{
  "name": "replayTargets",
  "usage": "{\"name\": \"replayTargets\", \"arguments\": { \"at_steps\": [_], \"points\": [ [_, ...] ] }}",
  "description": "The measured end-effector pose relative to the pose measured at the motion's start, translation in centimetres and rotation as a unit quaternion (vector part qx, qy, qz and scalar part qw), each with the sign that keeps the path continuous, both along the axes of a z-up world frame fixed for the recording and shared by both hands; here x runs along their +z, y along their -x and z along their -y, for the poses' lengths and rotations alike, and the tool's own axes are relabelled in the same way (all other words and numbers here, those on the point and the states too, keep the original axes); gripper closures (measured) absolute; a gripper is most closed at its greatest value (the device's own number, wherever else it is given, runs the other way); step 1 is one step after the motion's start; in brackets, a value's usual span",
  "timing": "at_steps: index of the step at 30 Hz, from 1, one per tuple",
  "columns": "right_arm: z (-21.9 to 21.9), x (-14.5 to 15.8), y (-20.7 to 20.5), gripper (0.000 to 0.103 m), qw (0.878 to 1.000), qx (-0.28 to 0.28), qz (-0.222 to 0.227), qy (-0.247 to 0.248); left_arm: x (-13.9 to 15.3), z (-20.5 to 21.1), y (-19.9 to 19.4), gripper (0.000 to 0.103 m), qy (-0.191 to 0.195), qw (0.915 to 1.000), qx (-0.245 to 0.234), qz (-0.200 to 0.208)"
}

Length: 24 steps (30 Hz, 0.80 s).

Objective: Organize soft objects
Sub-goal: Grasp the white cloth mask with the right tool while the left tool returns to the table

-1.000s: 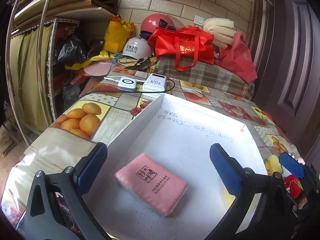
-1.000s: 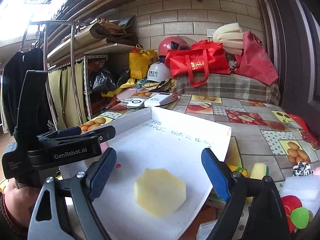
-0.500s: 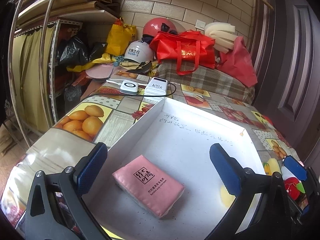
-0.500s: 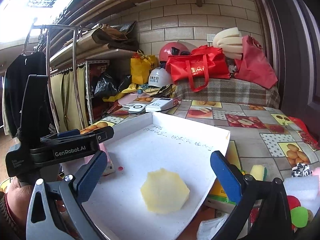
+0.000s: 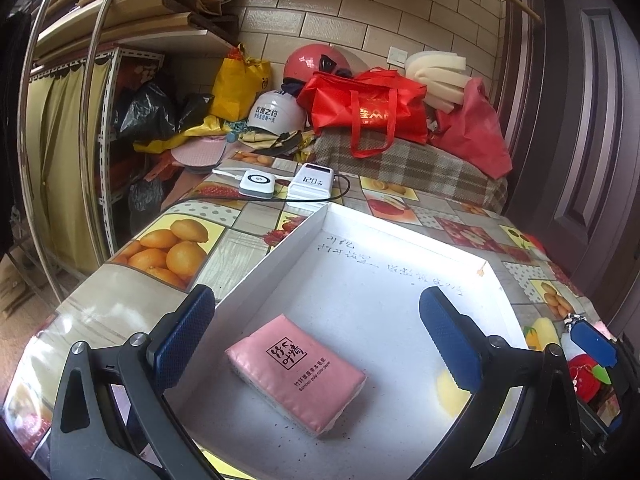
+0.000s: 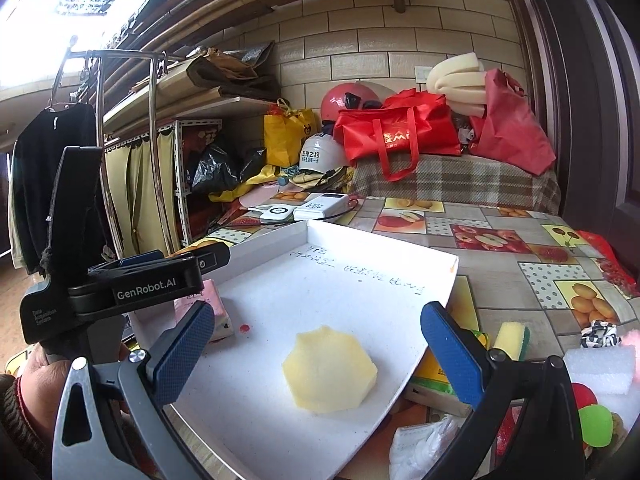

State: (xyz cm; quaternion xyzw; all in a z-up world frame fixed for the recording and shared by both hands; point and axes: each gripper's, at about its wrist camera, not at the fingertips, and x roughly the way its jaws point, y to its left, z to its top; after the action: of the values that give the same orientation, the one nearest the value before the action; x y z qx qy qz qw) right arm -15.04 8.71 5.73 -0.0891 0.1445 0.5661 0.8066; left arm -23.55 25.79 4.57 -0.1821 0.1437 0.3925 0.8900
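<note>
White tray [image 5: 272,258] sits on the surface [image 5: 120,304], which has a fruit-print cover; there is handwriting on the tray floor near its far edge. Pink tissue pack [image 5: 296,372] lies flat inside the tray, near the tray's left wall toward the near edge. Yellow sponge piece [image 6: 330,374], roughly hexagonal, lies flat on the tray floor toward the right edge of the tray, well apart from the tissue pack; in the left wrist view it is only partly seen behind the right finger.

Left gripper [image 5: 316,332] hovers over the near part of the tray, jaws wide apart, nothing between them, the tissue pack below and between the blue pads [image 5: 182,332]. Right gripper [image 6: 320,354] hovers over the near right part of the tray, jaws wide apart, holding nothing, the sponge piece below between its pads.

Off the tray's right edge on the surface: a yellow-green sponge [image 6: 512,340], a white foam block [image 6: 600,364], a green ball [image 6: 596,426], and a black-white patterned cloth bit [image 6: 600,334], clustered near the near right corner of the surface. At the far edge of the surface, beyond the tray: a white power bank [image 5: 312,186] and a white charger puck [image 5: 258,182], side by side, with a cable attached. A red bag [image 5: 368,112] sits at the far end.
</note>
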Motion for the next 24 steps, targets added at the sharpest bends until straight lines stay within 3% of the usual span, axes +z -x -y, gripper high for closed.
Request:
{"name": "replayTargets", "arguments": {
  "at_steps": [7,14,17,20,22,24],
  "points": [
    [3.0,-0.7,-1.8,0.0,0.999,0.001,-0.038,0.019,0.7,4.1,-1.2,0.0,-0.084,0.9955,-0.028,-0.032],
    [10.0,-0.8,-5.4,0.0,0.996,0.0,-0.079,0.033,0.7,7.3,-2.6,0.0,-0.08,0.9918,-0.093,-0.033],
    [10.2,-2.0,-4.5,0.0,0.992,0.029,-0.071,0.099,0.7,8.6,-3.7,0.0,-0.083,0.9887,-0.118,-0.039],
    [8.2,-4.5,-2.9,0.003,0.979,0.065,-0.074,0.18,0.7,9.5,-4.2,0.0,-0.085,0.987,-0.13,-0.043],
    [6.5,-5.1,-1.3,0.009,0.971,0.076,-0.043,0.221,0.7,9.7,-4.3,0.0,-0.086,0.9868,-0.131,-0.042],
    [4.6,-5.6,-0.3,0.009,0.965,0.075,-0.025,0.25,0.7,9.8,-4.3,0.0,-0.085,0.9868,-0.131,-0.042]
  ]
}}
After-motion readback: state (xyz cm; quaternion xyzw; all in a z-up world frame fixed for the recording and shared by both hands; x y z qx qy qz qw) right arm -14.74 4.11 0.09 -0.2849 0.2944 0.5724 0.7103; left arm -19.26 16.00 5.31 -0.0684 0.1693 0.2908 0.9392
